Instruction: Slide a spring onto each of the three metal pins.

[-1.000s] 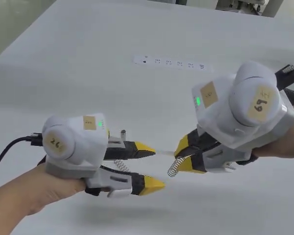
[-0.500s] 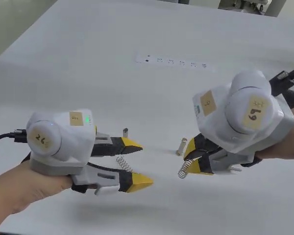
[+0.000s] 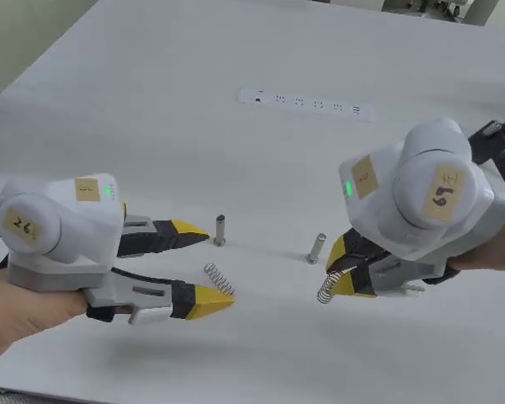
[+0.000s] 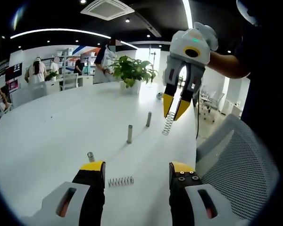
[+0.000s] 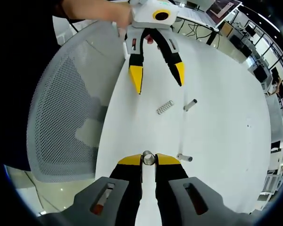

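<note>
One spring (image 3: 326, 289) is held in the clenched right gripper (image 3: 337, 271) near a pin (image 3: 316, 248), with which its bore is best aligned before sliding; another spring (image 3: 220, 279) lies between the parted jaws of the left gripper (image 3: 216, 266).

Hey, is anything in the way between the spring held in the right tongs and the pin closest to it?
Nothing visible. The right tongs hold the spring just beside the nearest pin, with only bare table between them. The left tongs, open, sit off to the other side, clear of that path.
</note>
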Action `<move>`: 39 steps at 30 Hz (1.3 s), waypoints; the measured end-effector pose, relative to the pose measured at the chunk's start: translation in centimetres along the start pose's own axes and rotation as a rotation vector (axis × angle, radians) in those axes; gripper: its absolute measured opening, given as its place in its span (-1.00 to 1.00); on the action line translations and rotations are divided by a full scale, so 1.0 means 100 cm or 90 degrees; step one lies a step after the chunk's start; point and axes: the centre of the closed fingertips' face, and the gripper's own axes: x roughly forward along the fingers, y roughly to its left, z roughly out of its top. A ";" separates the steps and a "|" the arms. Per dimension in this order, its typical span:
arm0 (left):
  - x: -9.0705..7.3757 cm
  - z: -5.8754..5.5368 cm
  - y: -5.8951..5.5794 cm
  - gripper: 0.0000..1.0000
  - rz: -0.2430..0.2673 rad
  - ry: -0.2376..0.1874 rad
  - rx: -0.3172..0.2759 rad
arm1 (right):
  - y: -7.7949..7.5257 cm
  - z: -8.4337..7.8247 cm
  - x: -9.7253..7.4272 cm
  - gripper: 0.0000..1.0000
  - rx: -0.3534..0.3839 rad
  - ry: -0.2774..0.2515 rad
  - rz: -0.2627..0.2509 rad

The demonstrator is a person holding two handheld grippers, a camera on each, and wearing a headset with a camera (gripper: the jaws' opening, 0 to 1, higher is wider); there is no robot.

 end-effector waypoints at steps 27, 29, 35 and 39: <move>-0.011 -0.017 0.018 0.81 0.046 0.010 -0.011 | -0.006 -0.005 -0.010 -0.87 0.017 -0.010 -0.009; -0.012 -0.018 0.019 0.86 0.048 0.009 -0.011 | -0.005 -0.005 -0.010 -0.87 0.019 -0.011 -0.007; -0.016 -0.022 0.022 0.96 0.053 0.013 -0.017 | -0.005 -0.007 -0.010 -0.87 0.023 -0.006 -0.004; -0.017 -0.023 0.024 0.96 0.056 0.018 -0.020 | -0.005 -0.009 -0.009 -0.87 0.015 0.004 0.000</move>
